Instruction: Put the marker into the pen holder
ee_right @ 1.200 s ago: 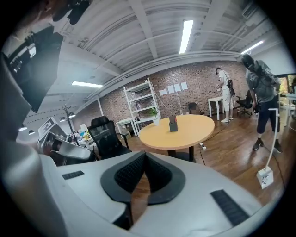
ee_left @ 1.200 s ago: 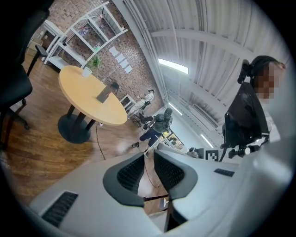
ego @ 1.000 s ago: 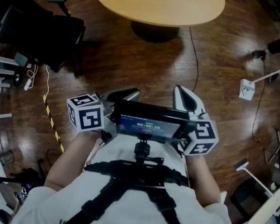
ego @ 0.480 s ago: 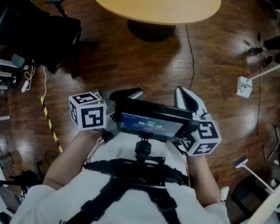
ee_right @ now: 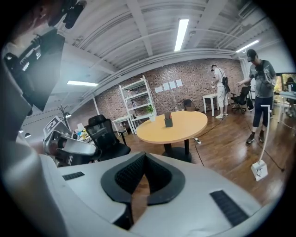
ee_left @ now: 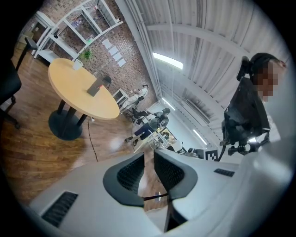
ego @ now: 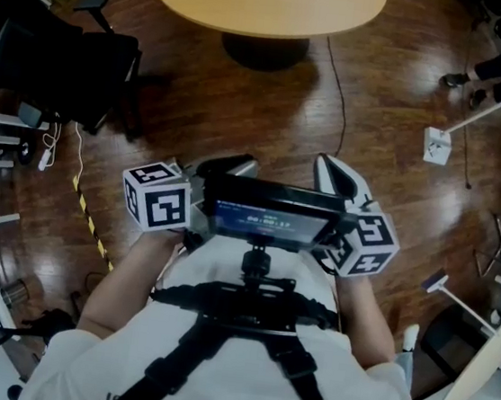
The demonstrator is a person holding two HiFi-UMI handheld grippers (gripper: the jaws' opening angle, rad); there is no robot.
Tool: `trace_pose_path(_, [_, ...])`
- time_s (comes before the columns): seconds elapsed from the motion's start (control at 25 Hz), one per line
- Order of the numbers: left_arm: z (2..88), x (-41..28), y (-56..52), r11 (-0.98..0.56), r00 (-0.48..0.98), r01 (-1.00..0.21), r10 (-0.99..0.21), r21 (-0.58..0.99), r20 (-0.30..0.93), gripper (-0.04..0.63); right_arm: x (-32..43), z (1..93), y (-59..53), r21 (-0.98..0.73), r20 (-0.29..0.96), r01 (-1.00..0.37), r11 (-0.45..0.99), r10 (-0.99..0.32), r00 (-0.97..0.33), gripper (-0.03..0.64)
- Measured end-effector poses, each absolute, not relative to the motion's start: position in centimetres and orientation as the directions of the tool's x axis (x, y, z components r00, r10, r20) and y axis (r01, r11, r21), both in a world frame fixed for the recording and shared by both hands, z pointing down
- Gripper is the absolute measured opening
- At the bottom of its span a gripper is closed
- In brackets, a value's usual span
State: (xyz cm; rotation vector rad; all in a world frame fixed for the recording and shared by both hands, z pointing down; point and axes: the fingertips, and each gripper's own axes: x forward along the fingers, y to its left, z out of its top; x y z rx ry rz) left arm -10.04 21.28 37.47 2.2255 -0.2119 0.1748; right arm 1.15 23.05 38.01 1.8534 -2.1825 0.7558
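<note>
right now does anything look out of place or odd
Nothing looks spilled, tipped or broken. The one thing that stands out is a loose cable trailing across the wood floor from the round table, which could be a trip risk.

I hold both tools level and close in front of my chest, side by side, pointing away from me. My left tool (ego: 234, 163) has its jaws a narrow slit apart, with nothing between the pads. Its marker cube (ego: 156, 197) sits just ahead of my bare left forearm (ego: 127, 279). My right tool (ego: 330, 168) has its jaws closed tip to tip and holds nothing. My right forearm (ego: 363, 313) runs up behind it, and both elbows are bent.
</note>
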Motion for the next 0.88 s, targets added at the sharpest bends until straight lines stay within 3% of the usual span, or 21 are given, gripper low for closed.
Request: trace_pose_path(0.88, [37.55, -9.58, 21.65, -0.613, 0.978, -0.194, -0.058, 0.766, 0.201, 0.061, 1.09, 38.24, 22.99, -0.268, 0.452, -0.958, 0.098, -0.866, -0.215, 0.003])
